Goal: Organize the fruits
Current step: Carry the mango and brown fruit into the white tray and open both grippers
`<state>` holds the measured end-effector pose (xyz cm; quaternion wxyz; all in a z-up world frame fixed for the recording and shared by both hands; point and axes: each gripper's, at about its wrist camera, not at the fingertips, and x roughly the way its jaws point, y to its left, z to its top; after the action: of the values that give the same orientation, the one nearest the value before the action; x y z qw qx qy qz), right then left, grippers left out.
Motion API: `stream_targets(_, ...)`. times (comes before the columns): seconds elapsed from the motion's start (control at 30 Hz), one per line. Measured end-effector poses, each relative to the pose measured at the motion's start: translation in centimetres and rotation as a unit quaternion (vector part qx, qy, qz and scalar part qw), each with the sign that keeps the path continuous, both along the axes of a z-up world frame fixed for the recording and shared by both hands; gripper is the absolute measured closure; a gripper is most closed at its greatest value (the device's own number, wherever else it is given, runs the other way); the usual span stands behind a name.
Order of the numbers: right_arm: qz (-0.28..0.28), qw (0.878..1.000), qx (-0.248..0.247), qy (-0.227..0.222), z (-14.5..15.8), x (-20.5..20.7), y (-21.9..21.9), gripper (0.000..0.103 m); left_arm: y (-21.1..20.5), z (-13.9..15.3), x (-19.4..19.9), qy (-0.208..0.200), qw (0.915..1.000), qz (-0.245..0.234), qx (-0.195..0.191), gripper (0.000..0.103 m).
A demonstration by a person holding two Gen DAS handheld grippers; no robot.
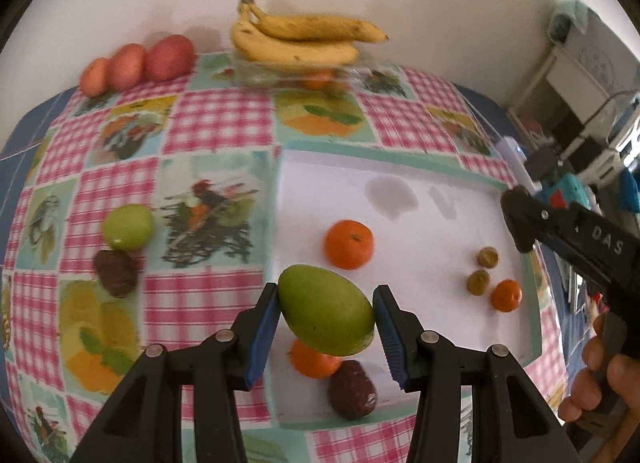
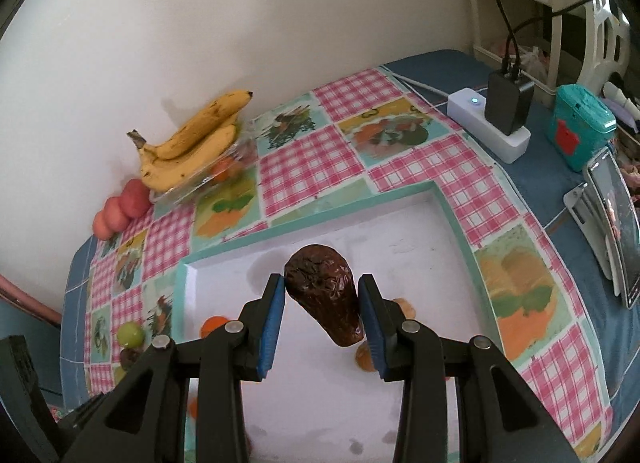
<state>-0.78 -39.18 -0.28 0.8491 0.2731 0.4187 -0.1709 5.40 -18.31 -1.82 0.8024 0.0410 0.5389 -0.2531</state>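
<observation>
My left gripper (image 1: pixel 326 317) is shut on a green mango (image 1: pixel 326 309), held just above the near left part of the white tray (image 1: pixel 400 167). Under it in the tray lie an orange (image 1: pixel 314 359) and a dark brown avocado (image 1: pixel 352 389). Another orange (image 1: pixel 349 245), a small orange (image 1: pixel 506 295) and two walnuts (image 1: pixel 488 257) also sit in the tray. My right gripper (image 2: pixel 322 303) is shut on a dark brown avocado (image 2: pixel 324 295) above the tray (image 2: pixel 452 215). It shows at the tray's right edge in the left wrist view, right gripper (image 1: pixel 520 223).
On the checked cloth left of the tray lie a green fruit (image 1: pixel 128 227) and a brown avocado (image 1: pixel 116 273). Bananas (image 1: pixel 296 37) on a clear dish and three red fruits (image 1: pixel 136 63) stand by the wall. A power strip (image 2: pixel 488 123), teal box (image 2: pixel 580 127) and phone (image 2: pixel 614 223) are right.
</observation>
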Motion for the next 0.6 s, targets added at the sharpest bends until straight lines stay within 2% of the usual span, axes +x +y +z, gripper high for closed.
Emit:
stream_targets(0.13,0.007,1.0,0.003,0.008,-1.6,0.8,-0.2,0.064,-0.9,-1.2,0.0,0.012,0.9999,-0.01,-0.002,0.053)
stream_targets(0.33,0.018,1.0,0.002,0.008,-3.4,1.6,0.0,0.064,-1.6,-1.6,0.5,0.002,0.9999,-0.014,-0.002,0.056)
stream_targets(0.6,0.011,0.999,0.014,0.029,-5.3,1.9,-0.1,0.064,-0.9,-2.1,1.4,0.013,0.9999,0.005,-0.003,0.056)
